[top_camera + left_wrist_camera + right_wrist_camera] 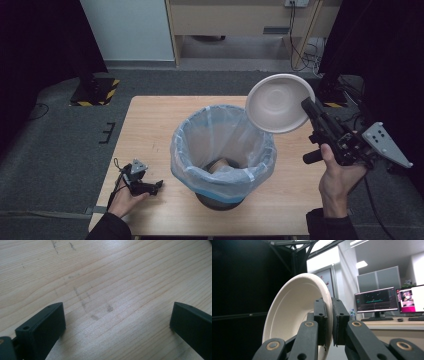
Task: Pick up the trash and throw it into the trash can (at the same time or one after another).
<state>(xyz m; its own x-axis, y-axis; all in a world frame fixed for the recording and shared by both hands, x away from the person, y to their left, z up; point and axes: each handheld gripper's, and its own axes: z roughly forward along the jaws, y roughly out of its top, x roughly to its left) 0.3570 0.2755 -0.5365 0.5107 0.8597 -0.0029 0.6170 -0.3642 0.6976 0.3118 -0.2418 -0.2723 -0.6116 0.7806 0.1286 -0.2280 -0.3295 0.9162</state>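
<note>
A wooden table (150,130) is standing on grey carpet in a dim room, with a lined bin (222,152) sitting near its middle. The plate (277,102) is hanging in the air above the table's far right part, tilted steeply so that its hollow is facing the bin, its lower edge just over and beside the bin's right rim. The right gripper (306,106) is clamping the plate's rim; in the right gripper view the jaws are pressing together on the thin edge of the plate (294,312). Judging from the tilt, the plate is being tipped toward the bin, and something pale and brownish is already lying at the bottom of the liner, though what it is I cannot tell. The plate's hollow is looking bare, so the emptying seems largely done; what is left, I would guess, is setting the plate down or dropping it in as well. The left gripper (150,187) is resting low on the table's near left part, well apart from the bin, its jaws standing wide with nothing but bare wood (105,277) between them. Open table is lying to the right of the bin and along the far edge. The plate is hanging close to the right edge, and the liner's rim is standing just under the plate's lower edge, so that may snag.
</note>
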